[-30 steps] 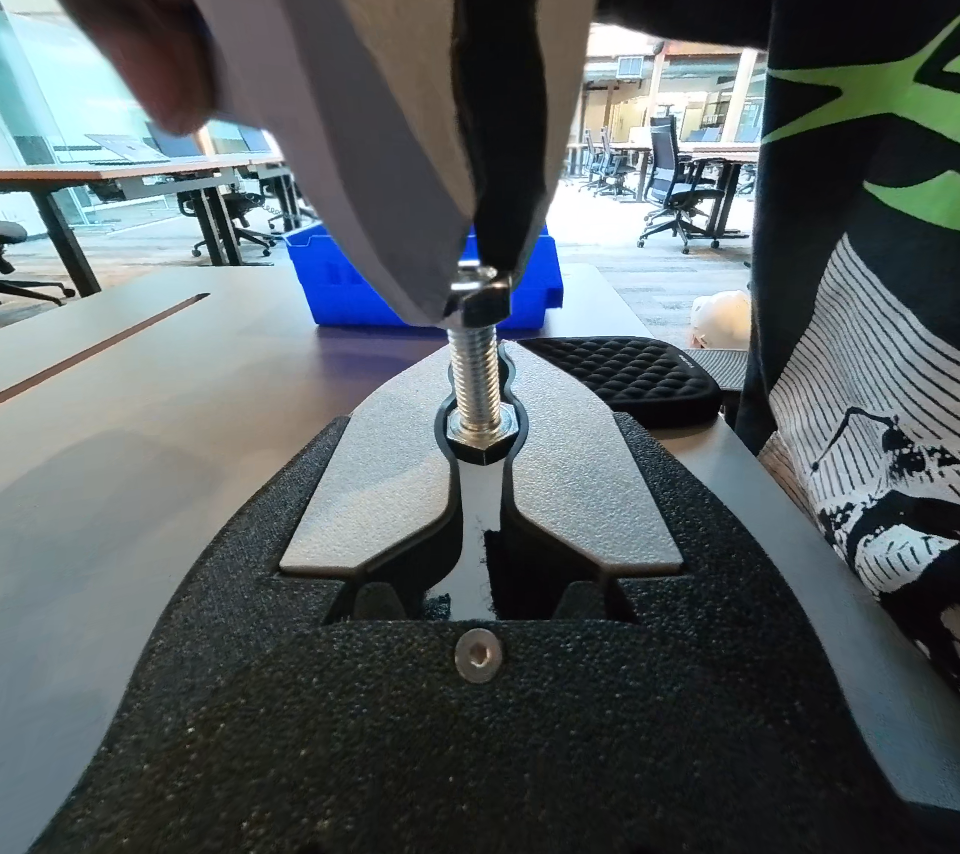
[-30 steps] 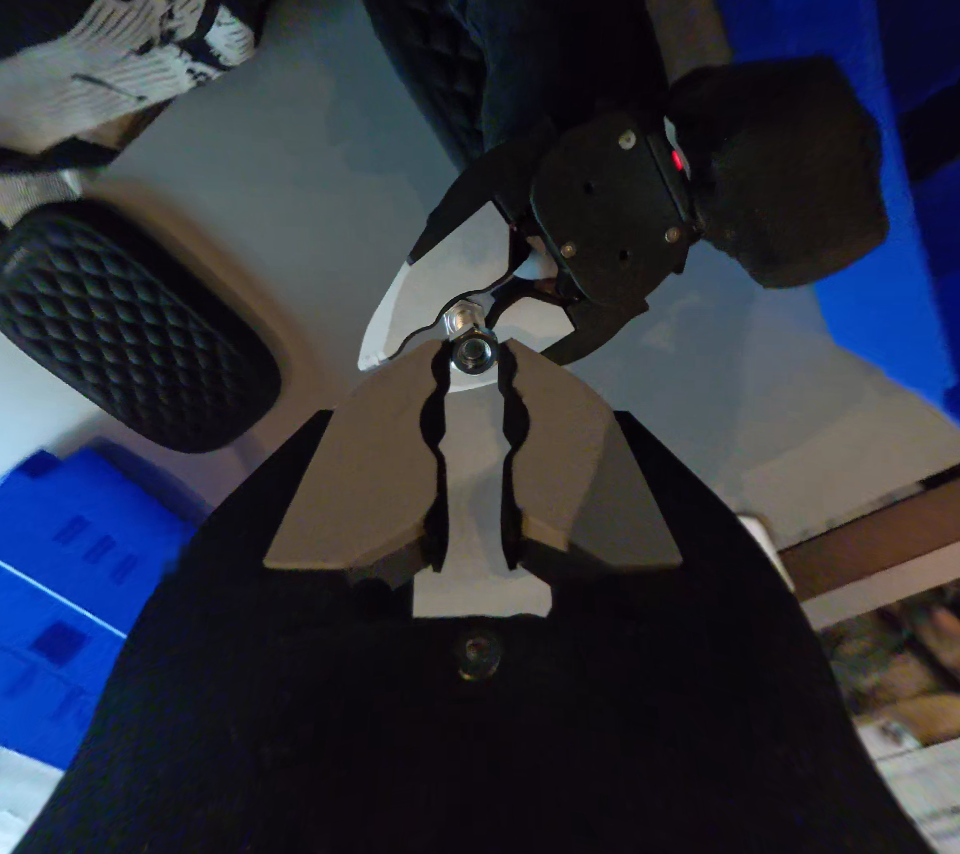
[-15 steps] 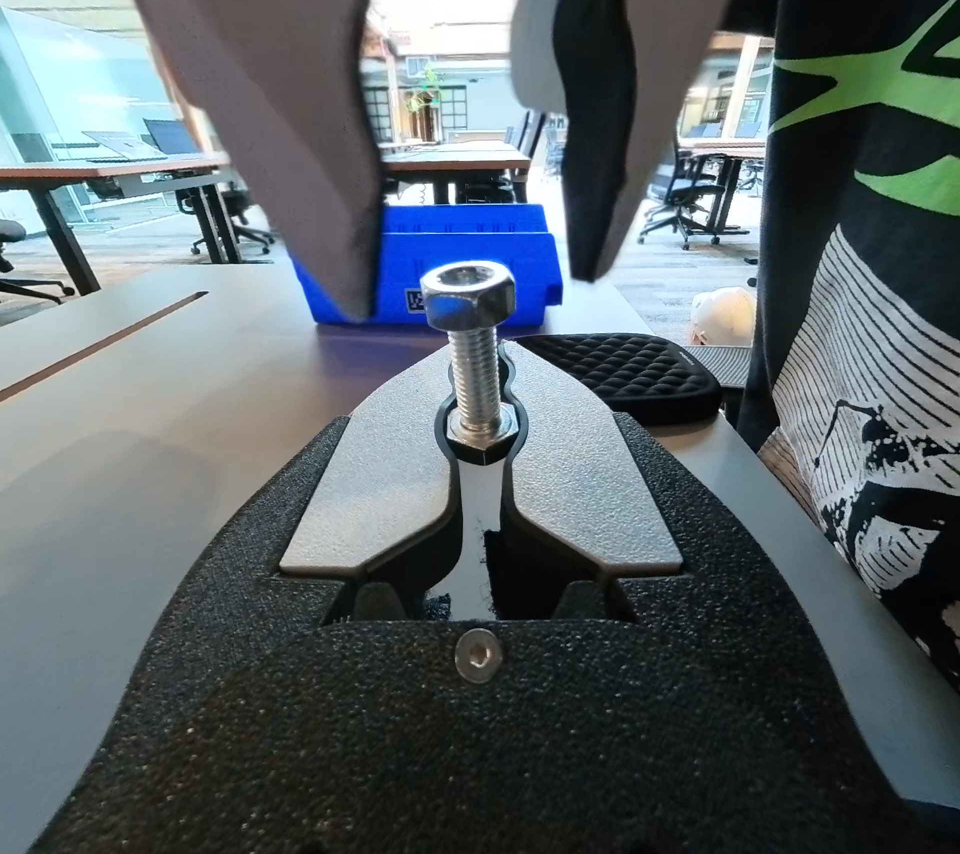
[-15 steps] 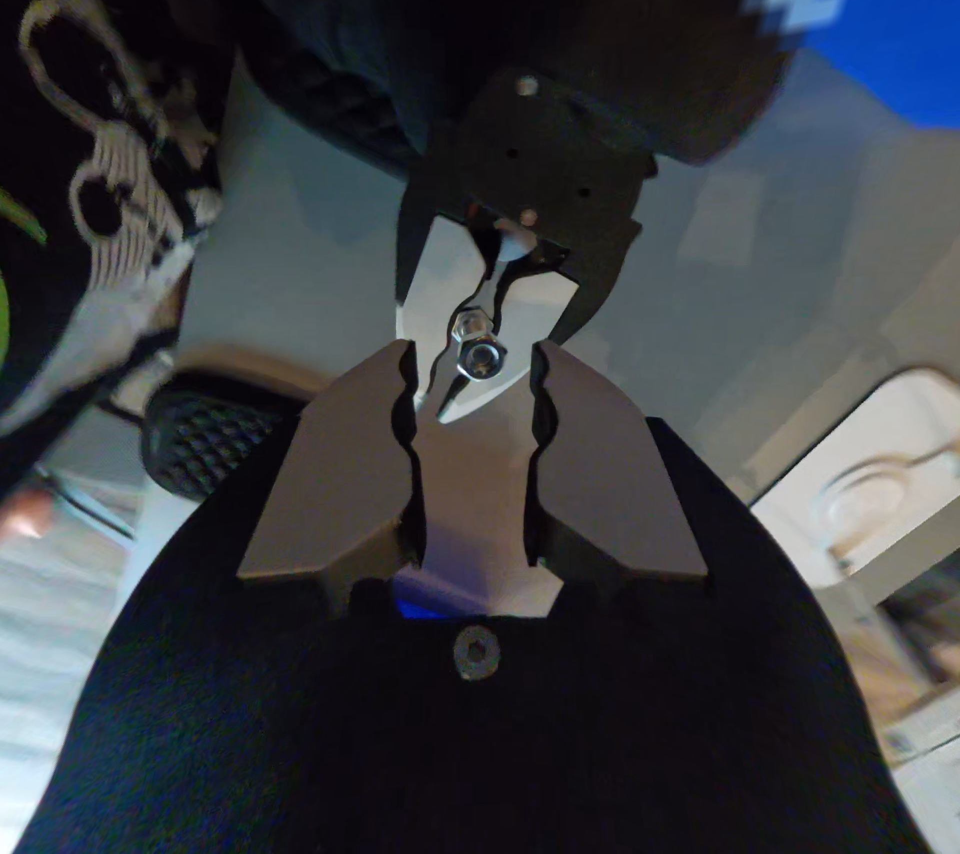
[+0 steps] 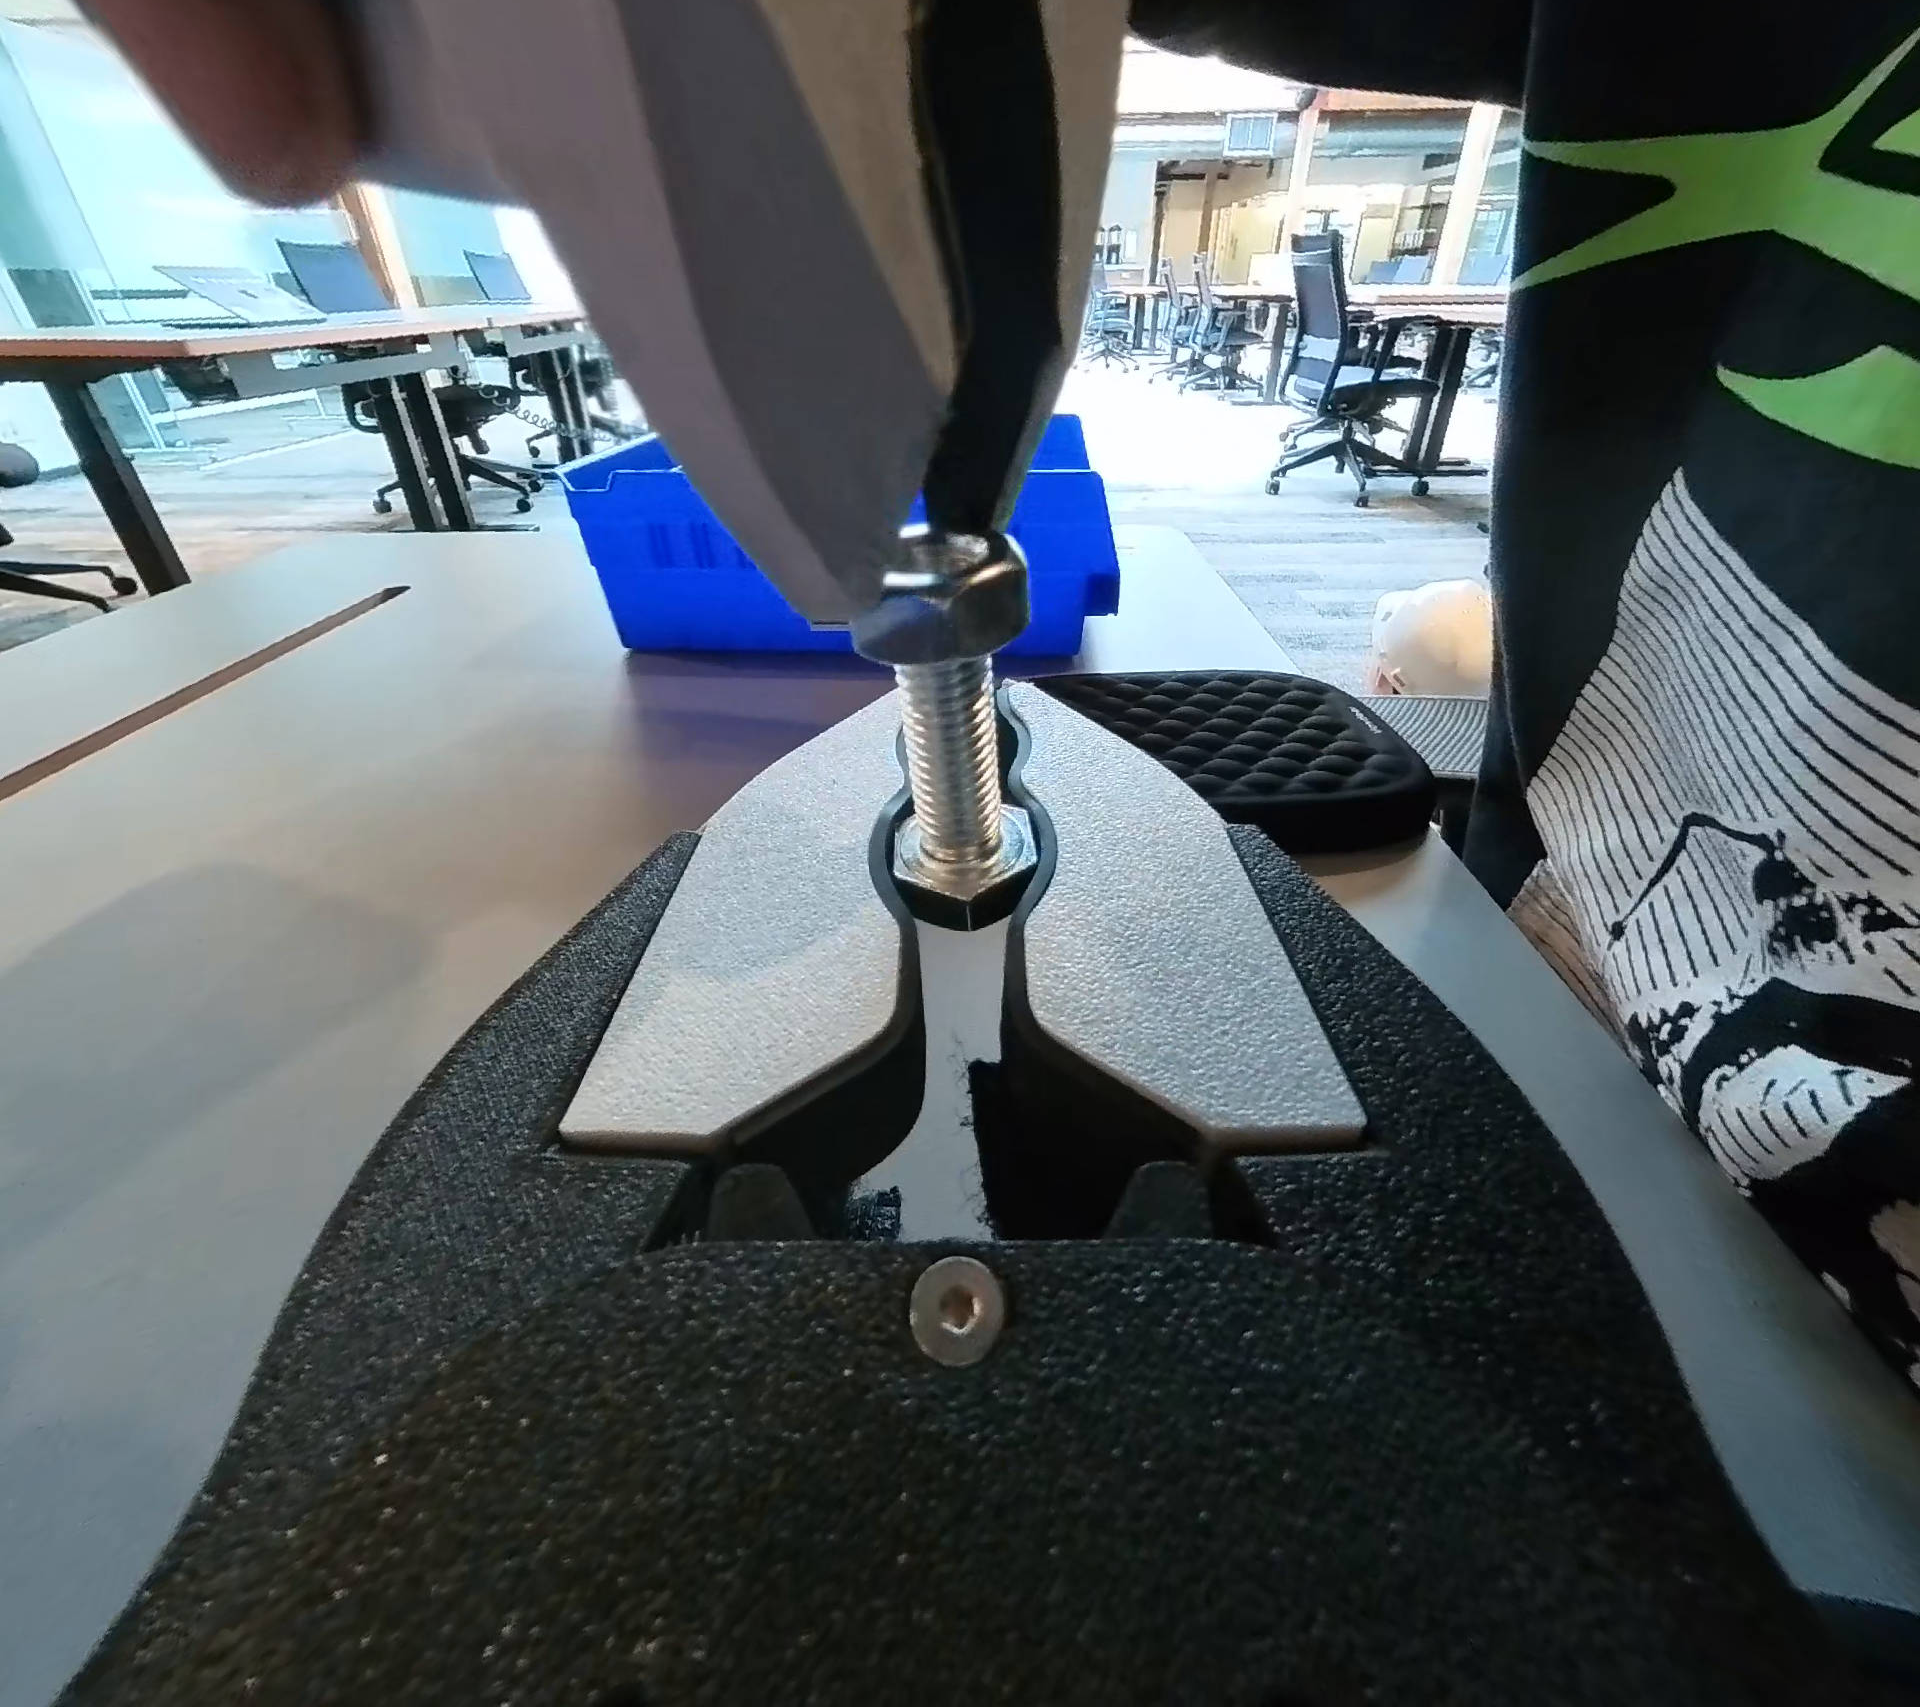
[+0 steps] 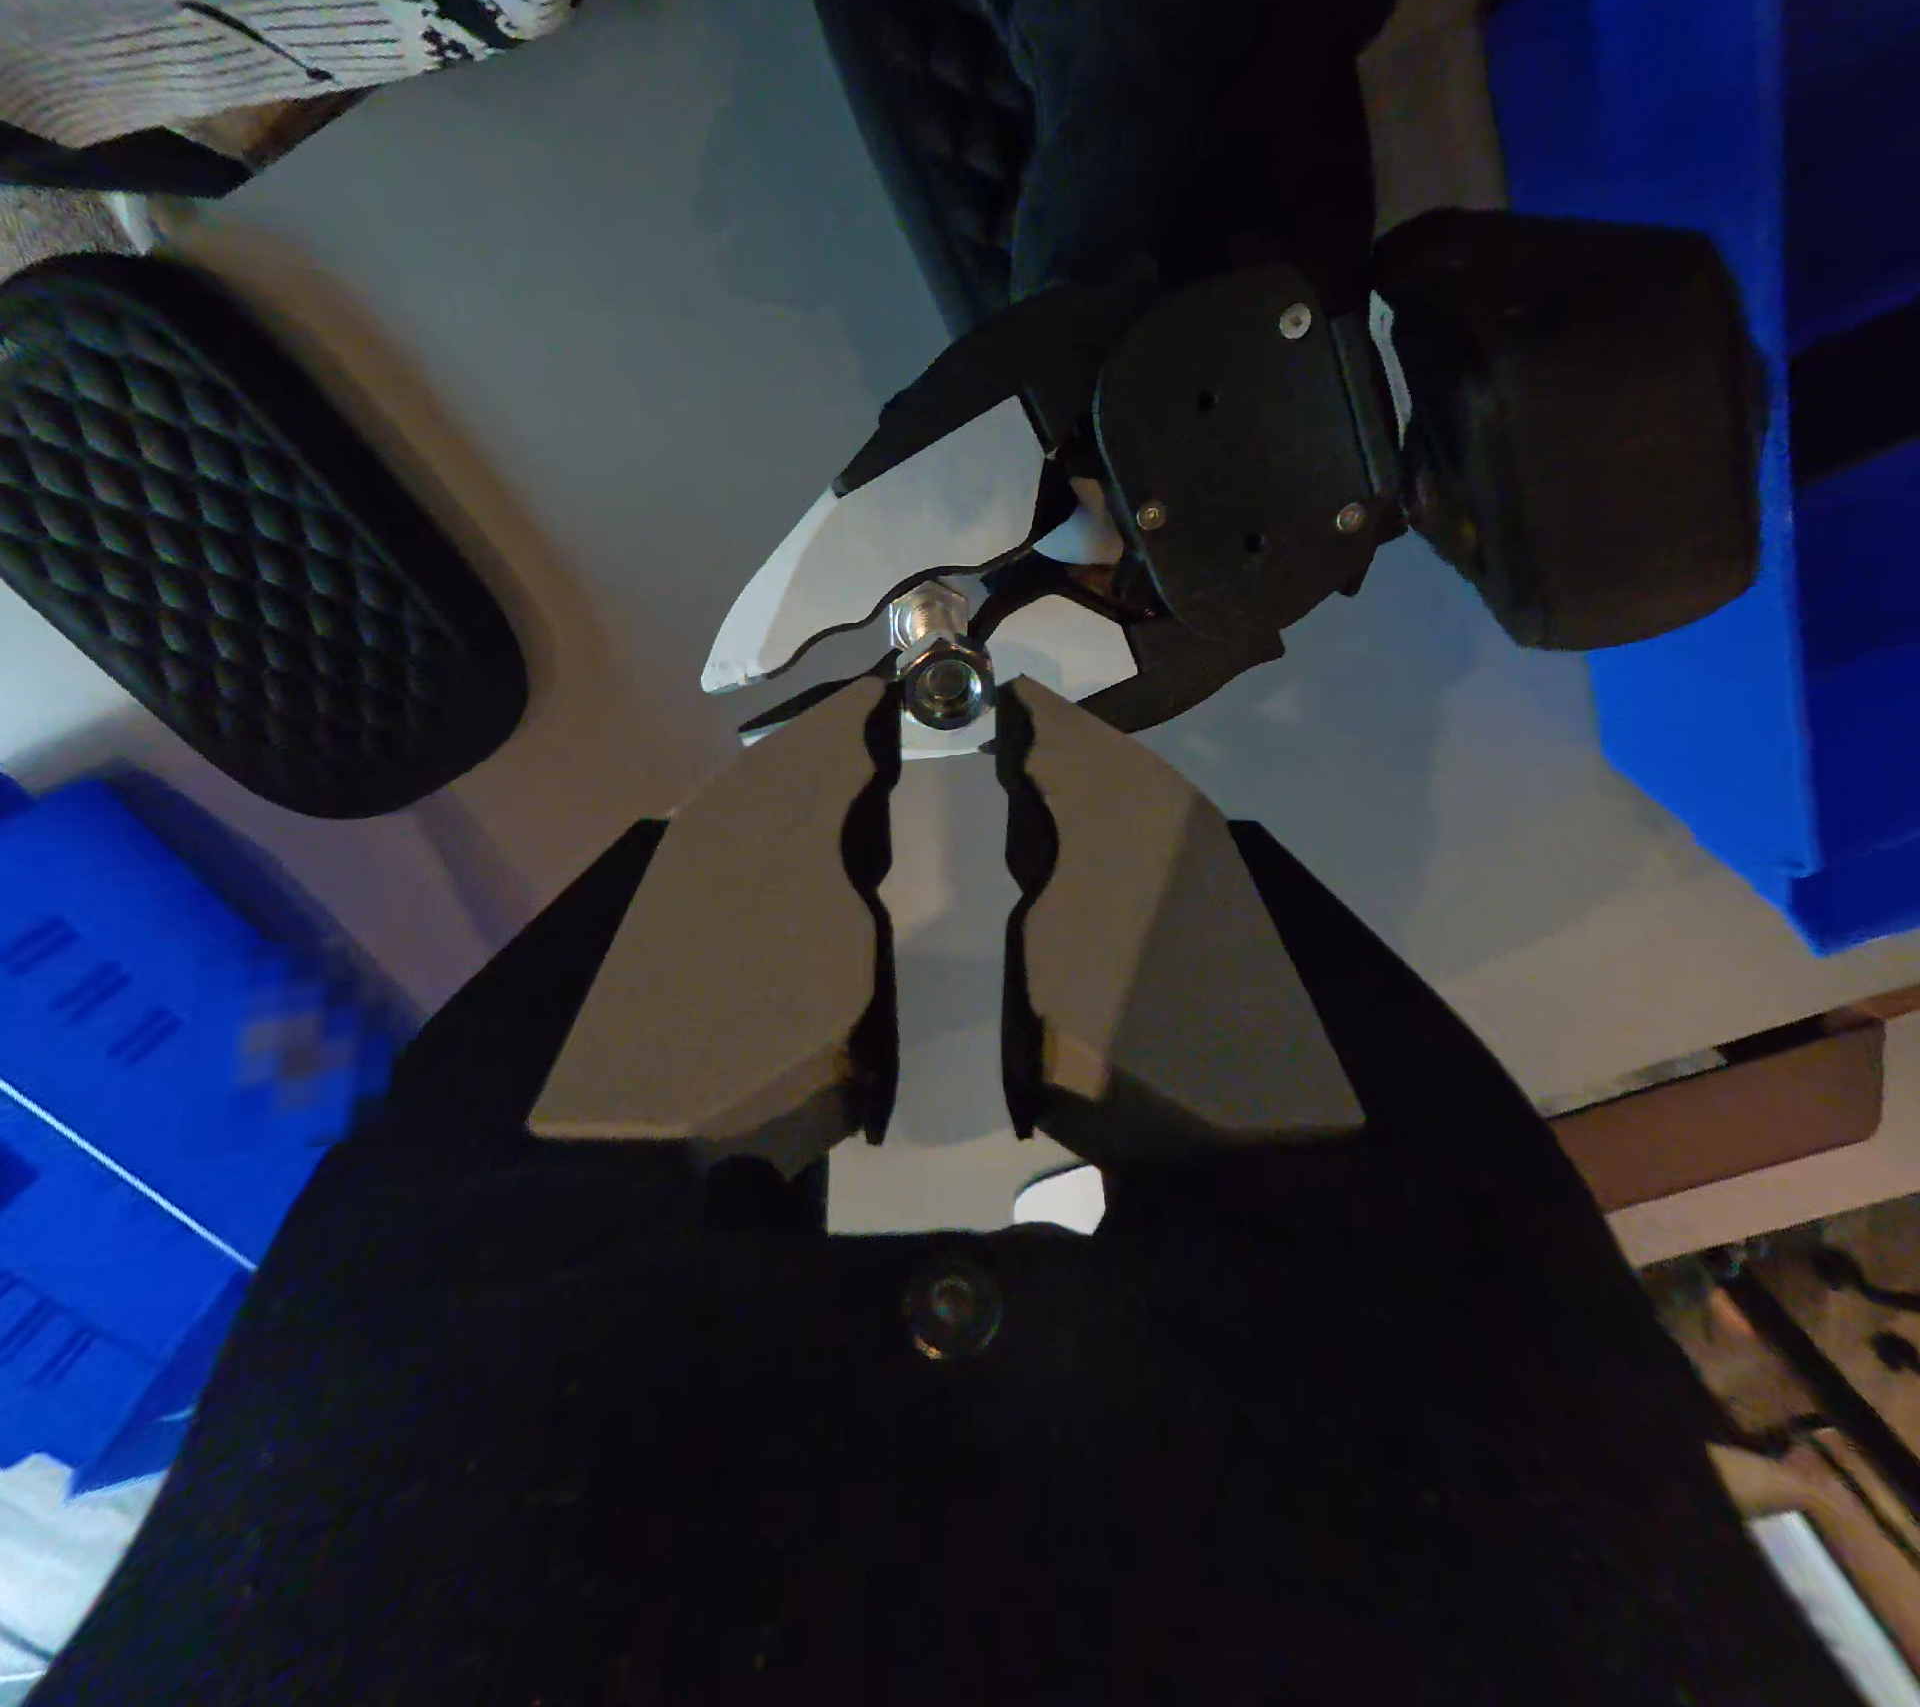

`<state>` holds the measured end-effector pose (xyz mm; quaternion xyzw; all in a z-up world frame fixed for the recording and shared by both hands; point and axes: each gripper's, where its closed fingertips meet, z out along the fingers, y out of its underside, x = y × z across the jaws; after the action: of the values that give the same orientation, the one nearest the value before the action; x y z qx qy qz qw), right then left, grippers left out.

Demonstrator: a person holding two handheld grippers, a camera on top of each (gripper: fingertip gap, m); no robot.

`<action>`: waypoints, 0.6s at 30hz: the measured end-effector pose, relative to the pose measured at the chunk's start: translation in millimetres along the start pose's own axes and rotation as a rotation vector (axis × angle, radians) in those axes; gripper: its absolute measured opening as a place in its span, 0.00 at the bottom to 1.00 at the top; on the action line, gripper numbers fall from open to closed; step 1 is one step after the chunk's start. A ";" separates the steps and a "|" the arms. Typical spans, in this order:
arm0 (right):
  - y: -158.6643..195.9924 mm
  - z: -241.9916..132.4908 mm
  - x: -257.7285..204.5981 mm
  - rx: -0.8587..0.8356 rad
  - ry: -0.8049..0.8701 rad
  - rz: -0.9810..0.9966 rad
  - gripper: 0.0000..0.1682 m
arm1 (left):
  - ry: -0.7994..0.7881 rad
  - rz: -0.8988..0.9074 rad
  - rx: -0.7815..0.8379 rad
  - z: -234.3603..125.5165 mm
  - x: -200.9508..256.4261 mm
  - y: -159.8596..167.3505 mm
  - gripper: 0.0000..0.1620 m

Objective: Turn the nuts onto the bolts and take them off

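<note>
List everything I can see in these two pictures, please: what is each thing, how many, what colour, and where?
bolt: one, silver, standing upright, its hex head clamped low in the left tool
nut: one, silver, at the bolt's top end, pinched by the right tool
bins: at least two, blue, on the table
pads: two, black, quilted, on the table near the person
table: one, grey, under everything
office chairs: several, black, far behind
shirt: one, black with green and white print, at right
left tool: one, grey fingers, shut
right tool: one, grey fingers, shut from above
</note>
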<state>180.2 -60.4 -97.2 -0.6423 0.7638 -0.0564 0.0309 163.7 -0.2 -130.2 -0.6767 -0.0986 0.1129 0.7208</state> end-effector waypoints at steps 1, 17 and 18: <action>0.3 -0.1 -0.2 -0.005 0.004 0.037 0.10 | -0.001 0.000 0.000 0.0 -0.2 0.0 0.07; -1.8 2.5 -0.9 0.005 0.072 0.768 0.22 | -0.001 0.004 -0.004 0.8 0.3 0.5 0.06; -6.1 1.1 -2.0 0.021 0.057 0.669 0.23 | -0.001 0.005 -0.005 0.9 0.4 0.6 0.06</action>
<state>186.7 -59.5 -97.6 -0.3540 0.9321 -0.0688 0.0329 163.8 0.8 -130.7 -0.6786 -0.0976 0.1148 0.7189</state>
